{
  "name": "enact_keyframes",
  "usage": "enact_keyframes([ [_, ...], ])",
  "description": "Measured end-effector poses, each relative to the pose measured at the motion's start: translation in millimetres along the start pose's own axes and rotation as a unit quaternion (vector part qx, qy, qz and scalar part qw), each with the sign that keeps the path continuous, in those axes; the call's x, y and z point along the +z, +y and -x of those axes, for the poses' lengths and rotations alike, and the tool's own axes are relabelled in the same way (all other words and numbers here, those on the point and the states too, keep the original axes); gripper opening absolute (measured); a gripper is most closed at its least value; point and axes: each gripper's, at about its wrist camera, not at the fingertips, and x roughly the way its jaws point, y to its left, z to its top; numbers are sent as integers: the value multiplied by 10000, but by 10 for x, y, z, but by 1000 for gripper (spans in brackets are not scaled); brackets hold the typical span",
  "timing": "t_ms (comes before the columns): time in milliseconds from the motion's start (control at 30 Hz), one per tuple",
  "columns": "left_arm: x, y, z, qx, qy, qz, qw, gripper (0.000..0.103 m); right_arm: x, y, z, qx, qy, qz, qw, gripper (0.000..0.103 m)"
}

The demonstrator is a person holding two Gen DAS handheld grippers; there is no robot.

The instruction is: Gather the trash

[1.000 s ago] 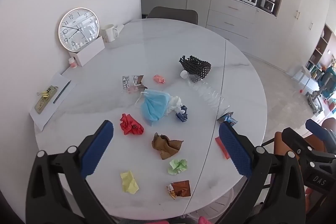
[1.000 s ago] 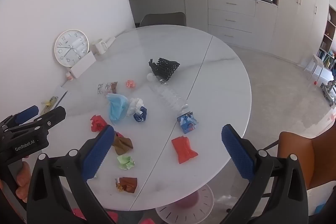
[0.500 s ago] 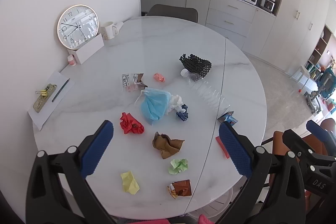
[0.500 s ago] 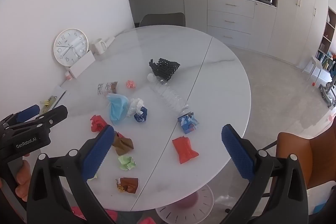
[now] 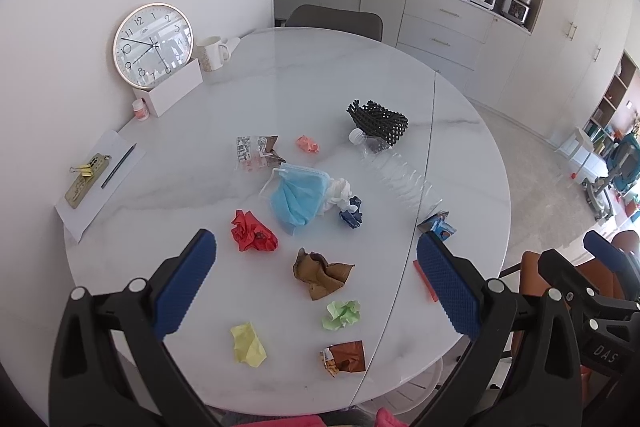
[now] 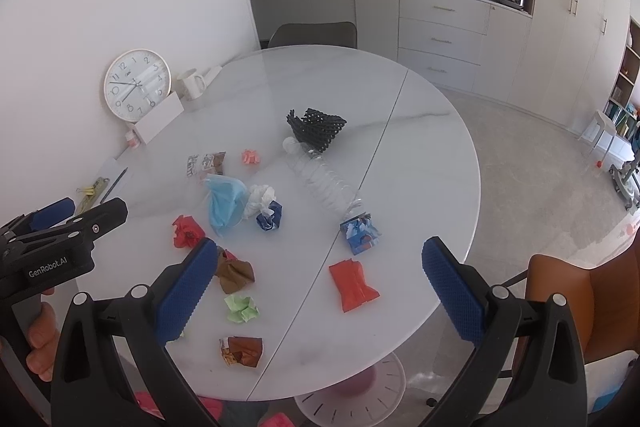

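Trash lies scattered on a round white marble table (image 5: 280, 87): a blue face mask (image 5: 298, 193), a red paper ball (image 5: 252, 237), a brown crumpled wrapper (image 5: 322, 273), a green paper ball (image 5: 342, 315), a yellow paper ball (image 5: 248, 345), a clear plastic bottle (image 5: 396, 171), black mesh netting (image 5: 378, 121) and a red packet (image 6: 354, 285). My left gripper (image 5: 316, 279) is open and empty above the table's near edge. My right gripper (image 6: 316, 281) is open and empty, to the right of the left one.
A wall clock (image 5: 152, 43) leans on a white box at the back left, beside a white mug (image 5: 212, 53). A paper sheet with a pen and clips (image 5: 98, 173) lies at the left edge. An orange chair (image 6: 568, 295) stands at the right. A grey chair (image 5: 334, 21) is behind the table.
Both views have shifted only slightly; the left wrist view has drifted a little back from the table. Both grippers stay open and no trash has moved.
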Motion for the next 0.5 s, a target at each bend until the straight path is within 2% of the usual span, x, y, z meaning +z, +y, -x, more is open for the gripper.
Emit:
enact_keyframes([
  [500, -16, 10, 16, 12, 5, 12, 10000, 97, -11, 51, 1, -17, 23, 49, 10000, 101],
])
